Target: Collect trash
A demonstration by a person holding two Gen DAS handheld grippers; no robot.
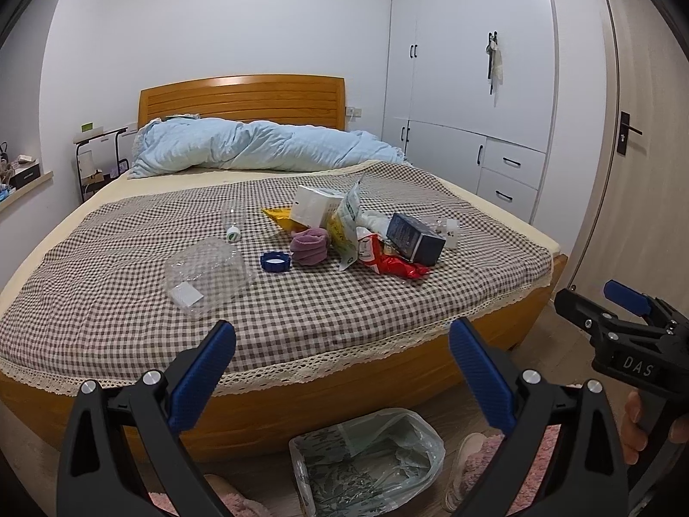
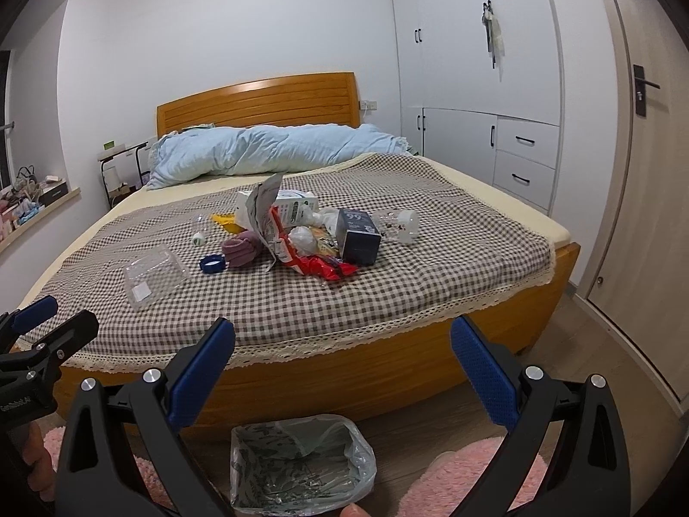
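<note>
Litter heaped mid-bed, bin at its foot.
Your left gripper (image 1: 342, 353) and right gripper (image 2: 342, 351) hover level before the bed (image 1: 301, 314), jaws apart and empty, above the lined bin (image 2: 301, 461).

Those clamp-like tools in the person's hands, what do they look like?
Each is a black plastic frame with silver bolts and two fingers faced with textured blue pads: left gripper, right gripper. The right gripper's side reads "DAS" in white.
</note>
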